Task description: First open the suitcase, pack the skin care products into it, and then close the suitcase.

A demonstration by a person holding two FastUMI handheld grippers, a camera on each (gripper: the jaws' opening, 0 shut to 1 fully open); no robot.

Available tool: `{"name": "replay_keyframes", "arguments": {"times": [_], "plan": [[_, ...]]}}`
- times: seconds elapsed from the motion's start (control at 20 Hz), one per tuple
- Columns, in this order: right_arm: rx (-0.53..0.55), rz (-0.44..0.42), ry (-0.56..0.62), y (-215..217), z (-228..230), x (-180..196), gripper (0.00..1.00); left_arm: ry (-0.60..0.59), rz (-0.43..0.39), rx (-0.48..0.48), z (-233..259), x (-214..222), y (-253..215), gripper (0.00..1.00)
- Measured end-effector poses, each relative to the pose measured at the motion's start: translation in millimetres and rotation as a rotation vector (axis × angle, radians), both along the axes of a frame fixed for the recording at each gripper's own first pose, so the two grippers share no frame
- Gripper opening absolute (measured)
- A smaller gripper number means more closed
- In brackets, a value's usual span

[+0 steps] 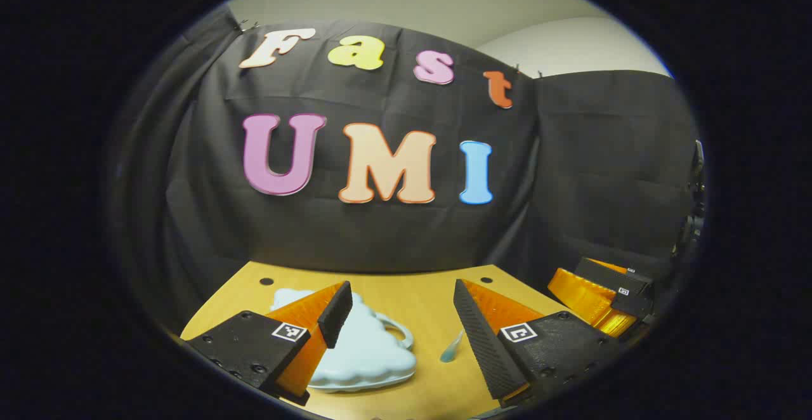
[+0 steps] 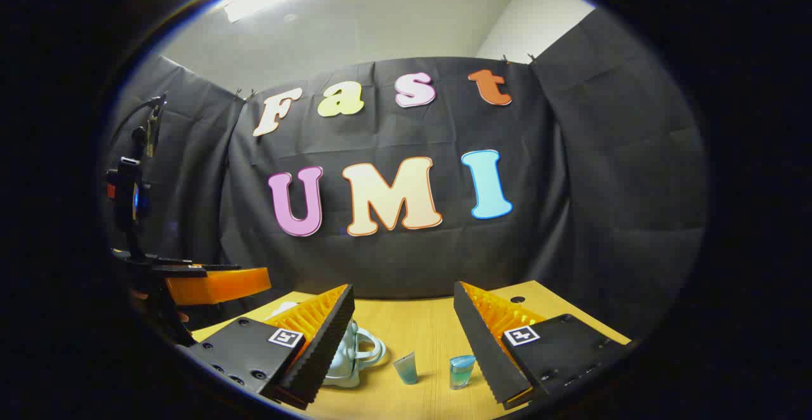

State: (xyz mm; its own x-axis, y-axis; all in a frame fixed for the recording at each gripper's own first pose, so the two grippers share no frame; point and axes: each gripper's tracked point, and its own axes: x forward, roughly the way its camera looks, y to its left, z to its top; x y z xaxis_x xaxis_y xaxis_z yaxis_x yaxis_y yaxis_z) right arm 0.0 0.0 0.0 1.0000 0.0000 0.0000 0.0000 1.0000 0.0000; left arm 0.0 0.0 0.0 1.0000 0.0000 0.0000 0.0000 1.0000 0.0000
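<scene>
In the left gripper view, the left claw (image 1: 403, 318) hangs released at the bottom of the frame over the wooden worktop (image 1: 412, 296). The pale blue cloud-shaped suitcase (image 1: 365, 350) lies shut at lower centre-left, partly behind one finger, its handle (image 1: 399, 332) turned rightwards. A small tube (image 1: 451, 347) beside it is mostly hidden. The right claw (image 1: 599, 296) shows at the lower right.

In the right gripper view, the right claw (image 2: 406, 337) is likewise released. The suitcase (image 2: 352, 353) peeks out at lower left; two small blue-green skin care containers (image 2: 406, 368) (image 2: 462, 371) stand at bottom centre. Opening appears to be the step in hand, so the next move calls for finding the lid's edge, which I cannot make out.
</scene>
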Motion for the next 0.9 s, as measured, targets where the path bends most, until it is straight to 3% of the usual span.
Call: {"name": "replay_keyframes", "arguments": {"times": [0.3,0.9], "plan": [[-0.004,0.021,0.060,-20.5,-6.3,5.9,0.98,0.073,0.073,-0.088,-20.6,9.1,1.7,0.95],[-0.015,-0.097,0.056,-88.1,5.4,9.8,0.96,0.157,0.002,-0.135,-33.3,56.3,-35.3,0.95]]}}
